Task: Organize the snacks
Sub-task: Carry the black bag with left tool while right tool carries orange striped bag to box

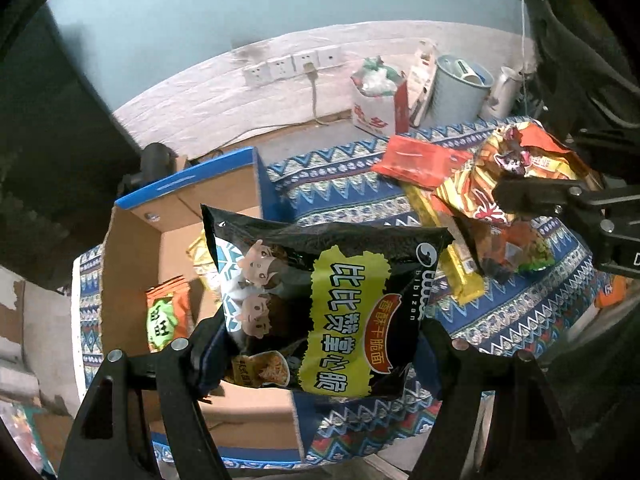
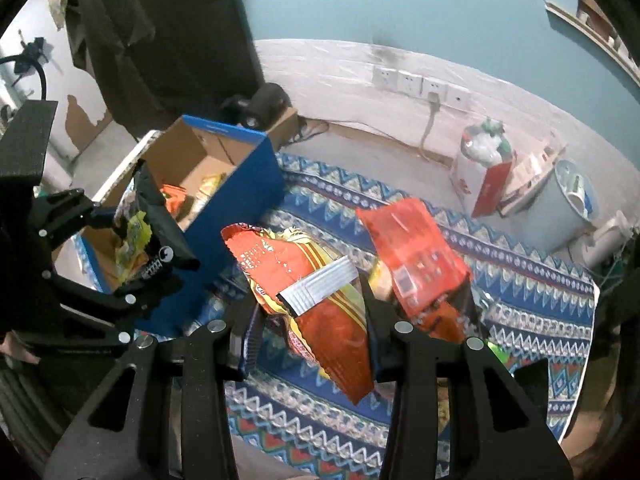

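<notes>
Left claw [image 1: 316, 344]: both fingers clamped on the lower edge of a black snack packet [image 1: 320, 304], which stands upright between them, held above the open box at near left. Right claw [image 2: 316, 332]: fingers closed on an orange snack bag [image 2: 316, 300], gripped at its middle and lifted off the surface. In the left wrist view the right claw [image 1: 516, 196] enters from the far right, pointing left.
</notes>
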Demonstrator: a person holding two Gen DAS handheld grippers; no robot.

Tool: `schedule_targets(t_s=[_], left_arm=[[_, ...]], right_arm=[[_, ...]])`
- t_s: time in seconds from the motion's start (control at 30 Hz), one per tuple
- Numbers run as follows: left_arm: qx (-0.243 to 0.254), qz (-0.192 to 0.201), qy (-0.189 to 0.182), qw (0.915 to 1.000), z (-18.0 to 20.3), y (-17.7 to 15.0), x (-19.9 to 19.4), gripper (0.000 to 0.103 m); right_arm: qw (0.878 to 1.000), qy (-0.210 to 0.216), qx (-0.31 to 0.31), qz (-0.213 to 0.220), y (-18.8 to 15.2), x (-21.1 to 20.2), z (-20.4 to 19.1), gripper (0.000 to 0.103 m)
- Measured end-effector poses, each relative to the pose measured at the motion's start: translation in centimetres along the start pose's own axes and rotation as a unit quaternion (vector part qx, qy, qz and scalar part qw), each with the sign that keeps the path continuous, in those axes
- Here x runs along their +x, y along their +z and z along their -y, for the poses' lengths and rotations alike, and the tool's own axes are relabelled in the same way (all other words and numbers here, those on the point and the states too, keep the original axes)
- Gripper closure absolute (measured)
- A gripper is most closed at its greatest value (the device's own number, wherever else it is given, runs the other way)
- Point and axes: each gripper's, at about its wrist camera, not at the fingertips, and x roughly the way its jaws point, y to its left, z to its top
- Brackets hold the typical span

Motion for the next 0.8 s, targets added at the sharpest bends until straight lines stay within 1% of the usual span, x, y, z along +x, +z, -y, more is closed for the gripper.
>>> schedule_targets(t_s=[0.4,0.57,0.8], left_arm=[[-0.052,0.001,0.015,0.9986,-5.0,-0.9,0.1,0.026],[-0.080,-0.003,0.023,0.9965,-7.8,-1.6,0.5,0.025],[-0.118,-0.017,0.040,0.9921,-11.4,-3.0,1.6,0.025]], right_arm=[[1.000,0.013,-0.021,0.000,2.8,1.7,-3.2,0.063],[0.999,0.018,-0.029,-0.004,4.0,2.8,-4.8,0.063],[0.999,0.027,-0.038,-0.009,5.9,4.5,-7.1,0.063]])
